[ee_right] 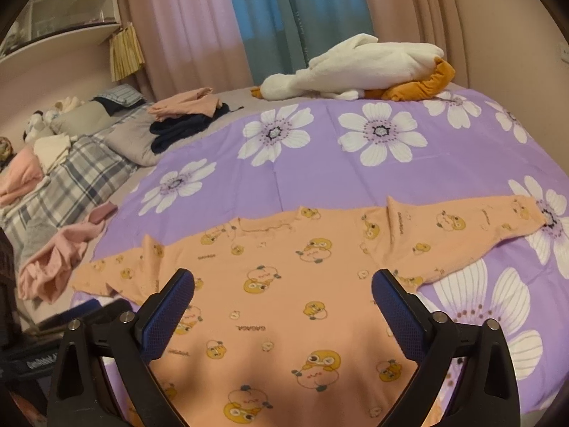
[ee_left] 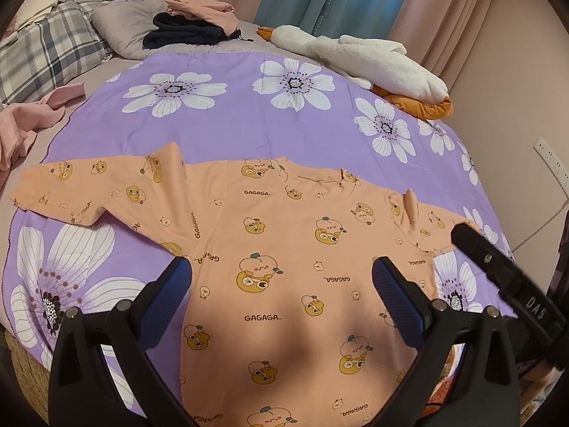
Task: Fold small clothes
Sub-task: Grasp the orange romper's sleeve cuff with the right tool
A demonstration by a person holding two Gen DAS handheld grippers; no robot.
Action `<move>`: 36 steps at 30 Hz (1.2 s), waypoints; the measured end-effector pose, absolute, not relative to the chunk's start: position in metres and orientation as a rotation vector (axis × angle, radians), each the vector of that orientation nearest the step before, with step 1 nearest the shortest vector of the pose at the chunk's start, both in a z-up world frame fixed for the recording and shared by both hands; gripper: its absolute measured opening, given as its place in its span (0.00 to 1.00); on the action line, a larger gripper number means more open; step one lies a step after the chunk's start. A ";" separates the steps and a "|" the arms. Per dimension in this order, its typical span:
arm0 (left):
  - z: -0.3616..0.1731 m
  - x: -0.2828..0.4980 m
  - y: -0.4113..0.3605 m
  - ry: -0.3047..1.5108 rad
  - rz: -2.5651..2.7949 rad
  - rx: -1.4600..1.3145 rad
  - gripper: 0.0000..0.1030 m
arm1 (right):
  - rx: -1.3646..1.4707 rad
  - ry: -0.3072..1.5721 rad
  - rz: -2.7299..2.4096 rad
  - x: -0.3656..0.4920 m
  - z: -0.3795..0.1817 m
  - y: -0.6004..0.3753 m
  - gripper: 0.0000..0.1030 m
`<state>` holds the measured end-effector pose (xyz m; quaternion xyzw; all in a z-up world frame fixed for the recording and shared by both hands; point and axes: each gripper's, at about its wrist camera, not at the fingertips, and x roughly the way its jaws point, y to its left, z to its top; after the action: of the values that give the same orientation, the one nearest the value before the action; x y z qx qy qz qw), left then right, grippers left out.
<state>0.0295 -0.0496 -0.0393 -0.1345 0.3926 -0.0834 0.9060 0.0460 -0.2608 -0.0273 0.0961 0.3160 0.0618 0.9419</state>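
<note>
A peach-orange child's top (ee_left: 284, 249) lies printed all over with yellow cartoon ducks, pale peaches and the dark word "GAGAGA". Under it, the bedspread (ee_left: 231, 131) is lilac purple, scattered with large white daisies that have dark dotted centres. At the far edge rests a plush goose (ee_right: 359, 67), white with an orange-brown beak and feet. A pillow (ee_left: 49, 49) nearby is checked in grey, white and navy. A pink garment (ee_right: 185, 103) sits on a navy one (ee_right: 177, 131), and more pale pink clothes (ee_right: 53, 259) are bunched to the side. The curtains (ee_right: 199, 25) are pale pink with a blue-teal panel between them. Both grippers are black with blue textured finger pads (ee_left: 394, 288).
</note>
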 end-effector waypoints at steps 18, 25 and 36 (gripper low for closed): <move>-0.059 0.094 -0.087 0.853 -0.198 -0.255 0.74 | 0.488 0.751 0.047 0.147 -0.017 -0.421 0.70; -0.092 0.122 -0.108 0.969 -0.239 -0.276 0.54 | 0.617 0.783 -0.318 0.142 -0.066 -0.537 0.61; -0.125 0.134 -0.119 1.072 -0.229 -0.306 0.53 | 0.930 0.783 -0.464 0.098 -0.131 -0.628 0.58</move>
<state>0.1345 -0.1191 -0.1255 -0.1450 0.5076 -0.1084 0.8424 0.0981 -0.6280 -0.1306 0.4330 0.3643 -0.2161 0.7957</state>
